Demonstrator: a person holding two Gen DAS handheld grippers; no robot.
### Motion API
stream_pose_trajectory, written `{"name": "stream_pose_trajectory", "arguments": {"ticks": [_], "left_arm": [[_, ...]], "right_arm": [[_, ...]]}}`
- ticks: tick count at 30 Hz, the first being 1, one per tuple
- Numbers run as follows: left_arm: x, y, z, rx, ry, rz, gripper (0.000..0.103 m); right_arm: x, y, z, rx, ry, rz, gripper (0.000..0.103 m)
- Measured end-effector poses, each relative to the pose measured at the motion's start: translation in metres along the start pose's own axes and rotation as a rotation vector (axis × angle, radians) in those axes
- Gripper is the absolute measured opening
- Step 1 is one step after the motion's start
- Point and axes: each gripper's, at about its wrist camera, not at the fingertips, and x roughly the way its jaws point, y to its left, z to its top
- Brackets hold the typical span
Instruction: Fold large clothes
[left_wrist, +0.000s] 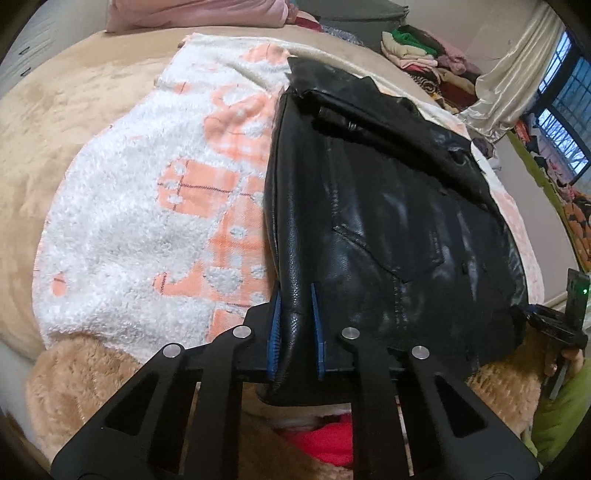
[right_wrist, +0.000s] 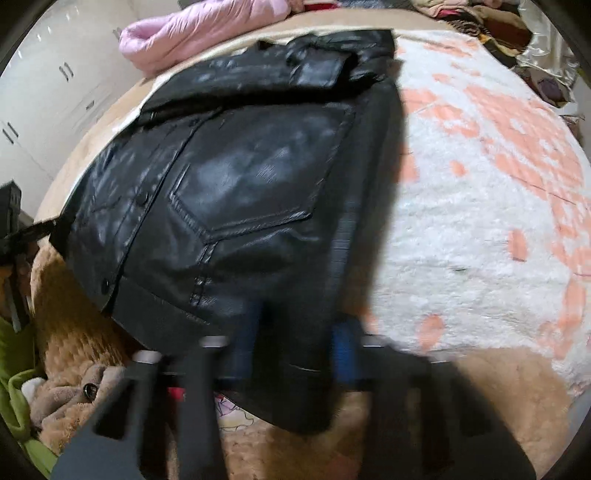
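Observation:
A black leather jacket (left_wrist: 388, 206) lies front-up on a white and orange fleece blanket (left_wrist: 140, 206), collar at the far end. My left gripper (left_wrist: 295, 299) is shut on the jacket's near left hem corner, which is pinched between the blue pads (left_wrist: 275, 332). In the blurred right wrist view the jacket (right_wrist: 240, 177) shows its chest pocket and snaps. My right gripper (right_wrist: 293, 343) is shut on the near right hem corner, with thick folded leather filling the gap between its blue pads (right_wrist: 345, 350). Each gripper appears at the edge of the other's view.
A tan plush cover (left_wrist: 74, 387) lies over the bed under the blanket. A pink padded coat (right_wrist: 199, 29) sits at the head end. Piled clothes (left_wrist: 424, 55) and a curtain (left_wrist: 509, 85) stand beyond the bed. White cupboards (right_wrist: 48, 92) line the left wall. A green sleeve (left_wrist: 561, 417) is at the right.

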Motion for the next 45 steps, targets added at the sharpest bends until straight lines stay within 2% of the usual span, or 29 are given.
{"name": "stream_pose_trajectory", "arguments": {"ticks": [2,6,8,10,14,19,27,31,38,45], "left_arm": [[-0.005,-0.003,0.000,0.008,-0.002,-0.005,0.006],[-0.016,-0.008,-0.002,0.013,0.000,-0.036,0.006],[-0.029,-0.009,-0.003,-0.001,-0.017,-0.098,0.006],[-0.040,-0.010,0.000,-0.010,-0.044,-0.130,0.006],[-0.060,-0.021,0.025,0.004,-0.132,-0.152,0.006],[-0.075,-0.030,0.063,0.012,-0.227,-0.177,0.006],[-0.065,-0.034,0.120,-0.020,-0.293,-0.213,0.007],[-0.056,-0.039,0.145,-0.015,-0.322,-0.209,0.008],[-0.033,-0.047,0.182,-0.020,-0.356,-0.196,0.009],[-0.013,-0.050,0.205,-0.008,-0.347,-0.182,0.009]], "right_arm": [[-0.015,-0.010,-0.004,0.044,-0.052,0.065,0.013],[-0.045,-0.019,-0.013,0.068,-0.123,0.139,0.010],[-0.060,-0.024,-0.010,0.086,-0.162,0.186,0.010],[-0.078,-0.028,-0.005,0.104,-0.227,0.238,0.010],[-0.104,-0.035,0.022,0.145,-0.354,0.318,0.009],[-0.118,-0.040,0.055,0.180,-0.474,0.339,0.009],[-0.111,-0.062,0.103,0.260,-0.547,0.381,0.009],[-0.099,-0.070,0.128,0.290,-0.576,0.386,0.009],[-0.080,-0.075,0.160,0.306,-0.586,0.346,0.009],[-0.055,-0.087,0.182,0.341,-0.574,0.330,0.009]]}}
